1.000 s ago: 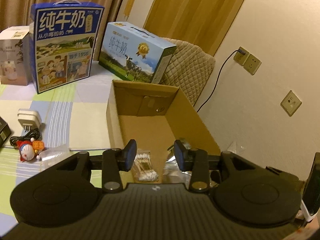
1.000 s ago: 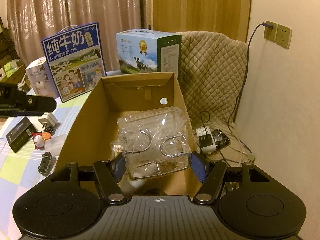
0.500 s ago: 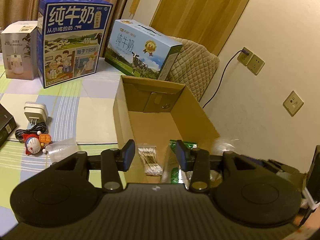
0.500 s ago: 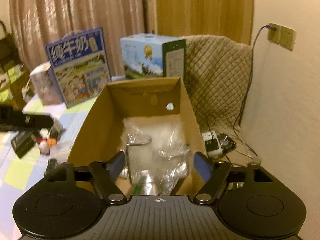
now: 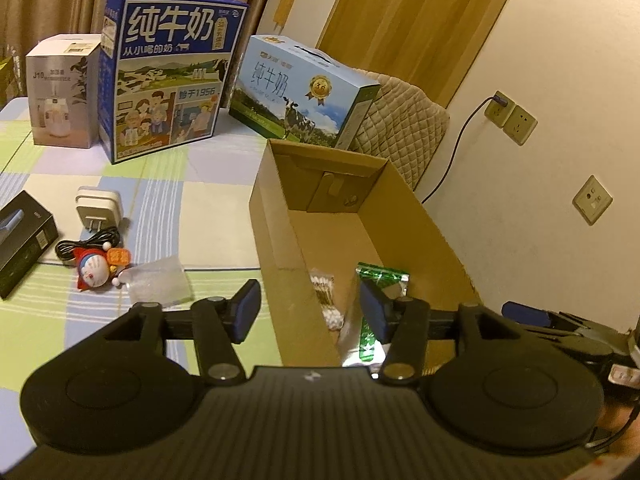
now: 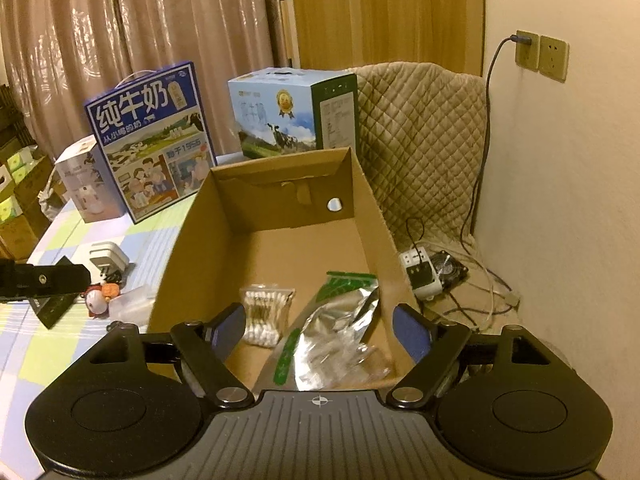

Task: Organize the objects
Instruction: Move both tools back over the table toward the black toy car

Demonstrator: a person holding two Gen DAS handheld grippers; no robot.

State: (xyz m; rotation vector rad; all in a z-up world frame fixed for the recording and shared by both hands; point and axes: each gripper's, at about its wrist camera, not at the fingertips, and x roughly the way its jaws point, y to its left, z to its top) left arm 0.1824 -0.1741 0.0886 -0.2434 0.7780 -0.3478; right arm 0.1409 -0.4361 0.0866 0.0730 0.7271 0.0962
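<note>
Left on the table, not yet packed: black box (image 5: 22, 240), charger w/ cable (image 5: 97, 213), toy figure (image 5: 96, 270), clear bag (image 5: 158, 282). Your left gripper (image 5: 308, 310), jaws just opening, approx. half open, holds nothing. Cardboard box (image 6: 180, 248) already holds cotton swabs (image 6: 264, 314), foil pouch (image 6: 340, 320), clear plastic item (image 6: 352, 354). Right gripper (image 6: 318, 332): jaws wide, empty, above box.

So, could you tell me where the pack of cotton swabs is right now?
In both views, the pack of cotton swabs lies on the cardboard box floor, near its left wall, beside the green-and-silver foil pouch.
</note>
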